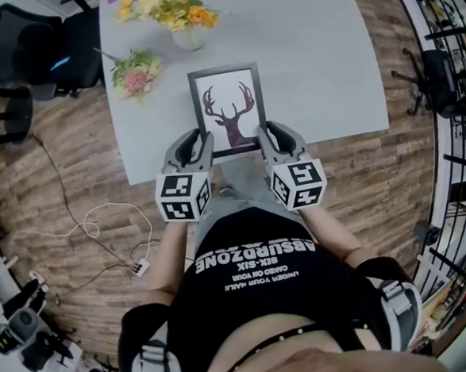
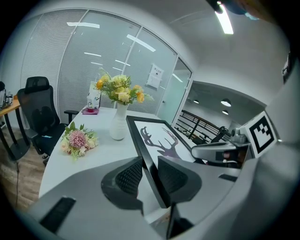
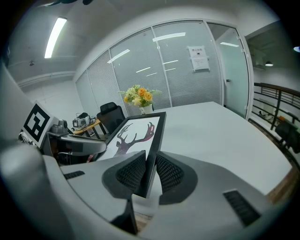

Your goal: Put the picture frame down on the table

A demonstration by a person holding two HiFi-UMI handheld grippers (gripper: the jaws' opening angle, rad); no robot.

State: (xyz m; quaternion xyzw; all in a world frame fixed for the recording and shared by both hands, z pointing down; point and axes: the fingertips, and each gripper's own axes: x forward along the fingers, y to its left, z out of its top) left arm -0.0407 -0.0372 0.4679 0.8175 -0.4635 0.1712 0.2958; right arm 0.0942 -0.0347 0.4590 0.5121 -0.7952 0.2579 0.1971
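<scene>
A black picture frame (image 1: pixel 228 108) with a dark deer-head print is held over the near part of the grey table (image 1: pixel 320 64). My left gripper (image 1: pixel 203 147) is shut on the frame's lower left edge; in the left gripper view the frame (image 2: pixel 157 143) runs between the jaws. My right gripper (image 1: pixel 263 139) is shut on the lower right edge, and the right gripper view shows the frame (image 3: pixel 140 133) pinched between the ribbed pads (image 3: pixel 132 173). I cannot tell whether the frame touches the table.
A white vase of yellow and orange flowers (image 1: pixel 180 14) stands at the table's far side. A small pink bouquet (image 1: pixel 135 75) lies left of the frame. A black office chair (image 1: pixel 25 53) is left of the table. A cable (image 1: pixel 85 231) lies on the wooden floor.
</scene>
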